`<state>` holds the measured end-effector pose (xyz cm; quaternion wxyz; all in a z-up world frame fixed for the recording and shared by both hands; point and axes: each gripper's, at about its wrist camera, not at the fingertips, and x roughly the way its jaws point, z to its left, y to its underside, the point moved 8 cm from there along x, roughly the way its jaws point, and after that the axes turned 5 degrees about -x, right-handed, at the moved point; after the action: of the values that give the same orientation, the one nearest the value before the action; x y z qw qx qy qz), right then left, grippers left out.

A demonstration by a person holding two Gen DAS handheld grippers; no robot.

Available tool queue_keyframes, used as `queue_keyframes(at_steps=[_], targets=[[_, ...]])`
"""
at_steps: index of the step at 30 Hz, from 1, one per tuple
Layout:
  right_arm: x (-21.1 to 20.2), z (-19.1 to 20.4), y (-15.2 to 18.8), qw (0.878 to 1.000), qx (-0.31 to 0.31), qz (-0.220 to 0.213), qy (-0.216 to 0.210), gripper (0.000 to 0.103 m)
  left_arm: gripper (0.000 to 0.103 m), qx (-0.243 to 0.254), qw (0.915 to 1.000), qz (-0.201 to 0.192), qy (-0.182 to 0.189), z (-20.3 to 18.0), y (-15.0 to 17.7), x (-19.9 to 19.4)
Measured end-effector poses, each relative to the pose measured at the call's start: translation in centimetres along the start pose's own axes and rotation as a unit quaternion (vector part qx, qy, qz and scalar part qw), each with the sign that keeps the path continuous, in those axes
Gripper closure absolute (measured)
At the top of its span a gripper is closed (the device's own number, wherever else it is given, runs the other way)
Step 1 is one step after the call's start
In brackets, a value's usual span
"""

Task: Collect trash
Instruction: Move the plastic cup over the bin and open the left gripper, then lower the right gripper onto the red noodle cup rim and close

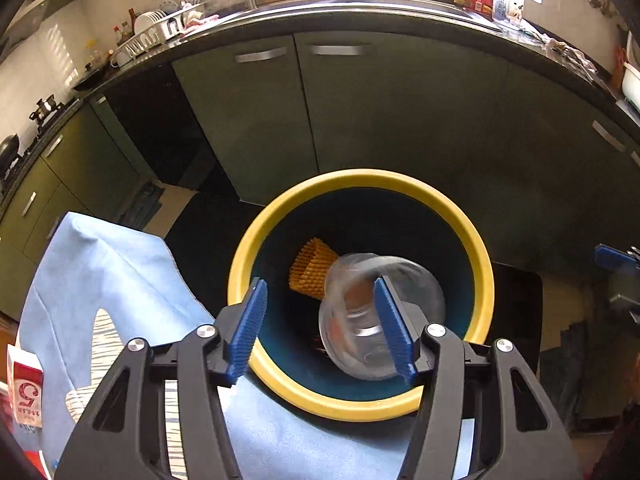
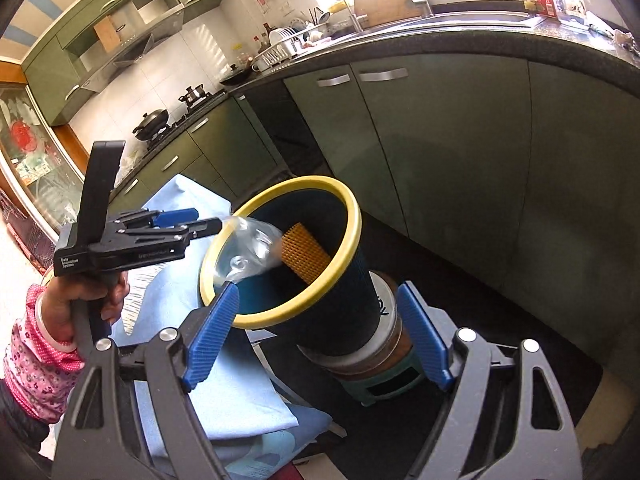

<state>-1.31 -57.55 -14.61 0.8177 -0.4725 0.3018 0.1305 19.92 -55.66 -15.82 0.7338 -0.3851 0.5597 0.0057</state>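
1. Your left gripper has its jaws spread wide, gripping nothing, above the bin mouth.
2. Your right gripper is open too, its fingers straddling the bin's base without pinching it.
3. The clear plastic container, blurred, sits in the yellow-rimmed bin, beside an orange mesh sleeve.
4. Blue cloth lies alongside.
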Motion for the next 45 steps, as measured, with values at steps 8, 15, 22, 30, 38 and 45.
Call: queue_keyframes(at_steps=[8,15,22,30,38,45], targets=[[0.6,1.2,0.2,1.0,-0.011,0.008,-0.008,0.026,0.028,-0.02,0.9973,-0.07,0.005,1.6,1.1,-8.4],[1.3,4.5,0.0,0.999,-0.039,0.015,-0.033,0.025,0.011,-0.061,0.9856,-0.157,-0.017,6.2,7.7,-20.7],[3.2,12.3,-0.5,0.99,-0.112,0.034,-0.084,0.025,0.007,-0.116,0.973,-0.166,-0.111,12.4,19.5,-29.1],[5.8,25.9,-0.1,0.956,-0.242,0.06,-0.155,0.025,0.005,-0.184,0.9517,-0.135,-0.206,19.2,30.3,-32.9],[7.5,40.7,2.5,0.892,-0.372,0.084,-0.243,0.025,0.005,-0.221,0.9405,-0.122,-0.228,22.5,35.0,-33.7],[8.0,50.3,2.9,0.848,-0.432,0.113,-0.286,0.025,0.005,-0.239,0.9342,-0.118,-0.237,24.1,37.1,-34.5]])
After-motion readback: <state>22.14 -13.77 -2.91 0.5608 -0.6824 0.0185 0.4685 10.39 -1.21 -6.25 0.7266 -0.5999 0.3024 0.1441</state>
